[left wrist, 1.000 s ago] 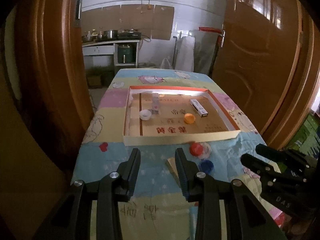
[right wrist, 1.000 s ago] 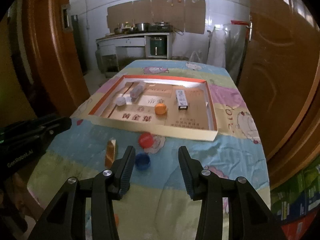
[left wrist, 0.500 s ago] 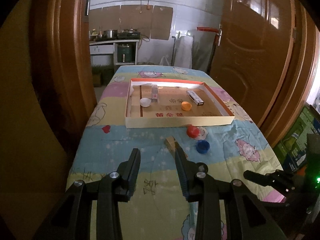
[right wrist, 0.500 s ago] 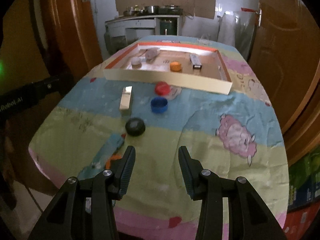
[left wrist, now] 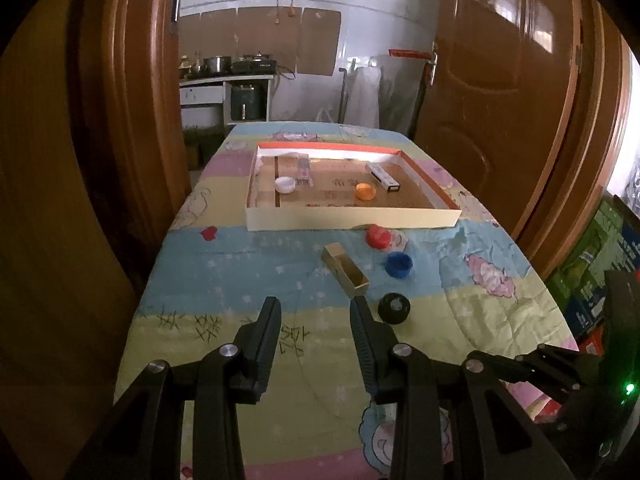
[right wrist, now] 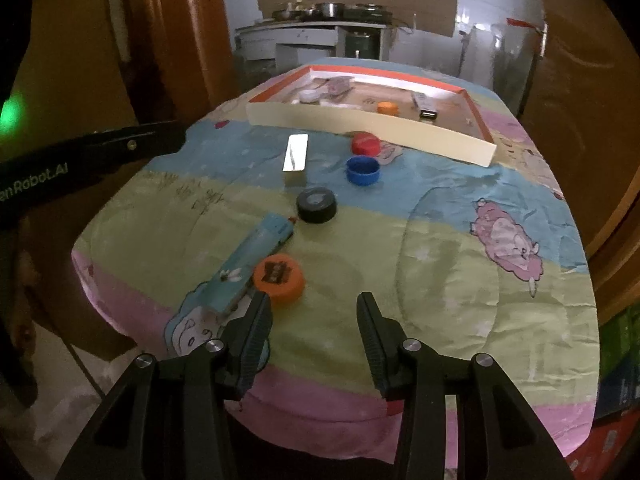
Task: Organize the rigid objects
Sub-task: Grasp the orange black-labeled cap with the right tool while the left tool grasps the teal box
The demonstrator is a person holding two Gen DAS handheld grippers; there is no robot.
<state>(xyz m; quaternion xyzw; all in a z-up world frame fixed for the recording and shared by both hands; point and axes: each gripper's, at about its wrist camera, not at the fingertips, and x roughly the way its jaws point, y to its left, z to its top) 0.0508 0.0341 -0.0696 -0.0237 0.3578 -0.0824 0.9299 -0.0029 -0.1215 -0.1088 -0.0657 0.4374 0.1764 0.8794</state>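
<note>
Caps (right wrist: 363, 170) and small boxes (right wrist: 295, 155) lie loose short of the tray (left wrist: 352, 219), awaiting sorting; both grippers (left wrist: 315, 322) (right wrist: 314, 316) hover spread, holding nothing.

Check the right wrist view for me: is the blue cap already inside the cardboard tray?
No, the blue cap sits on the tablecloth outside the cardboard tray, in front of its near wall next to the red cap.
</note>
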